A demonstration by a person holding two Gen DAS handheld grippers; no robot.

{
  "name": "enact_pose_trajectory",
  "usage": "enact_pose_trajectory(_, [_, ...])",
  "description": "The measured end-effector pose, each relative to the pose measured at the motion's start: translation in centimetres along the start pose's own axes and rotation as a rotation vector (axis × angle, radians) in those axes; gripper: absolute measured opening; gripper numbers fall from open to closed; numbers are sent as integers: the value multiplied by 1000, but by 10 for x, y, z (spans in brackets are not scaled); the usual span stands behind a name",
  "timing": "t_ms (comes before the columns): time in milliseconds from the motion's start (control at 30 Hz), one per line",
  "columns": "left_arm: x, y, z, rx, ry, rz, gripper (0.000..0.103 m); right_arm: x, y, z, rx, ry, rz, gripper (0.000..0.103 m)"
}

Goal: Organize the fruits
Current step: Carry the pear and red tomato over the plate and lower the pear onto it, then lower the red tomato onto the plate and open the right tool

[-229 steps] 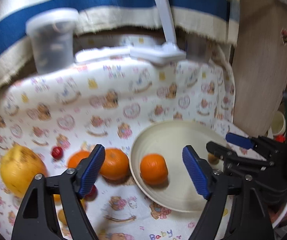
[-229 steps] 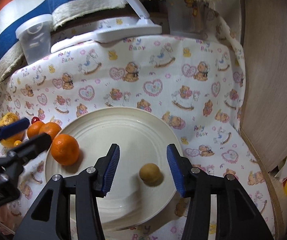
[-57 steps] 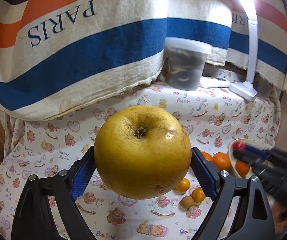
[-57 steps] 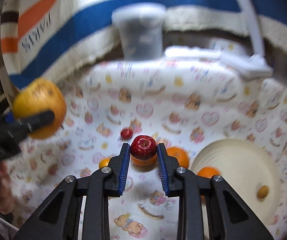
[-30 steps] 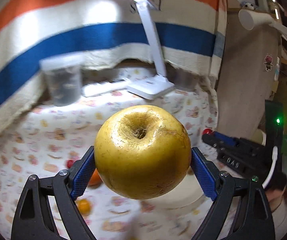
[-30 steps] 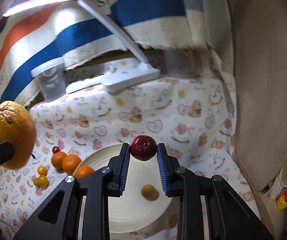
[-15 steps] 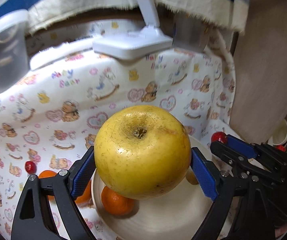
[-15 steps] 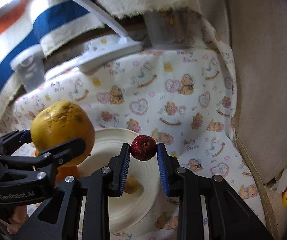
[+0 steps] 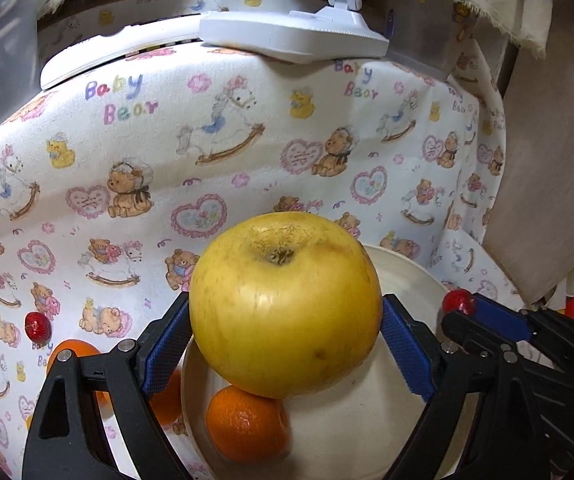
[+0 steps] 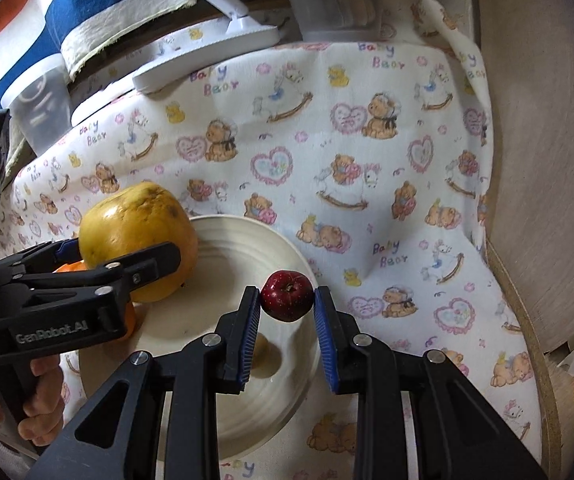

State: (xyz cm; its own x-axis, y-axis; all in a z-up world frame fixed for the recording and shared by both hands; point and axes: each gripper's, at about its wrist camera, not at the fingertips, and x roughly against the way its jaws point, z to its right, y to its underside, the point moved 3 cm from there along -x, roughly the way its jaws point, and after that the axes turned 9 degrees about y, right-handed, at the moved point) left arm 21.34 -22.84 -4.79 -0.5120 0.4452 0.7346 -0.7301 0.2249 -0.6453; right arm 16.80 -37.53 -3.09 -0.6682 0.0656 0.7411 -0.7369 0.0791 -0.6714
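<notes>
Gripping a large yellow apple [image 9: 285, 304] in your left gripper [image 9: 287, 340], jaws wide around it, above the cream plate [image 9: 367, 432] and its orange [image 9: 247, 424], your right gripper [image 10: 287, 320] nearly closed, pinching a small red apple [image 10: 287, 295] over the plate's far rim, lamp base [image 9: 295, 36] beyond on the bear-print surface [image 9: 207, 140].

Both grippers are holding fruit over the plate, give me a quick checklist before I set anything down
1. Left gripper firm on the yellow apple: ok.
2. Right gripper firm on the red apple: ok.
3. Yellow apple over the plate: ok.
4. Space under the yellow apple: not ok, an orange lies right below it.
5. Space under the red apple: cannot tell, a small brown fruit lies close by.
6. Grippers apart from each other: ok.
</notes>
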Motion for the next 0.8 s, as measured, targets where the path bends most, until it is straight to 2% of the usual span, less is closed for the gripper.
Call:
enact_pose_trajectory(133, [-4,2,2,-7,16,1,90,-2,1,-1,6,6,-6,29])
enact_pose_trajectory(267, [15,-7,3,-26,7,89,90,-2,0,0,-1,7,-9,29])
enact_pose_trajectory(367, [27,-13,5,-28,20,109,91,-3,0,2,-8,7,-11,29])
enact_pose_trajectory(500, [52,-11,9,-86,-22,171,95,-2,0,1,-7,5,-8,29])
enact_pose_trajectory(633, [81,-4,6,-96,-15,219,95,3,1,-5,13,9,14,29])
enact_pose_trajectory(800, [126,5,-3,-110,-87,326,101,8,3,-10,32,8,33,30])
